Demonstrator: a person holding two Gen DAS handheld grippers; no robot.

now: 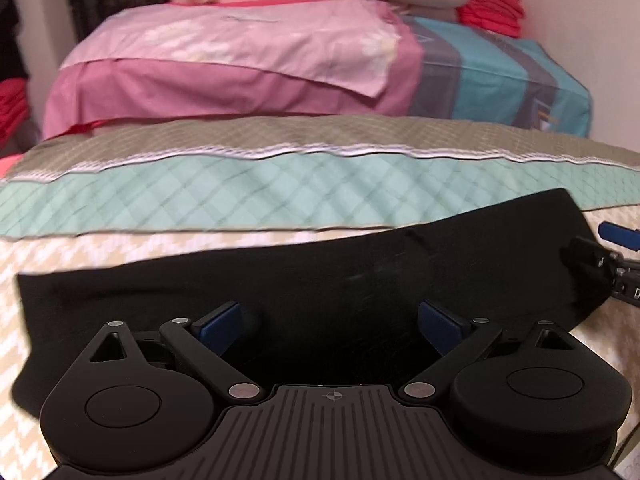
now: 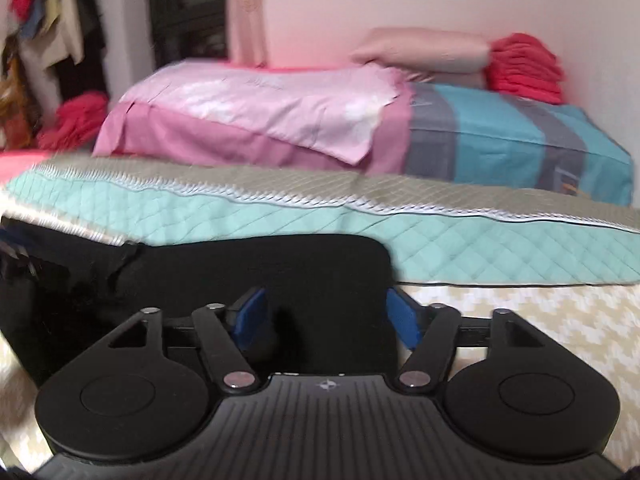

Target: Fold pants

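On the patterned bedspread [image 1: 100, 248], black pants [image 1: 320, 272] lie flat; folded.

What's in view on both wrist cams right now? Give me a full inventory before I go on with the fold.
pants: 1, black, flat on the bedspread, under both grippers
bedspread: 1, beige and white zigzag, nearest surface
quilt: 1, mint with a tan top, folded behind the pants
pink bedding: 1 stack, pink, behind the quilt
striped bedding: 1, teal and grey, right of the pink
pillow: 1, peach, at the far wall
red clothes: folded pile, right of the pillow
hanging clothes: several, mixed colours, far left wall
left gripper: open, blue pads
right gripper: open, blue pads
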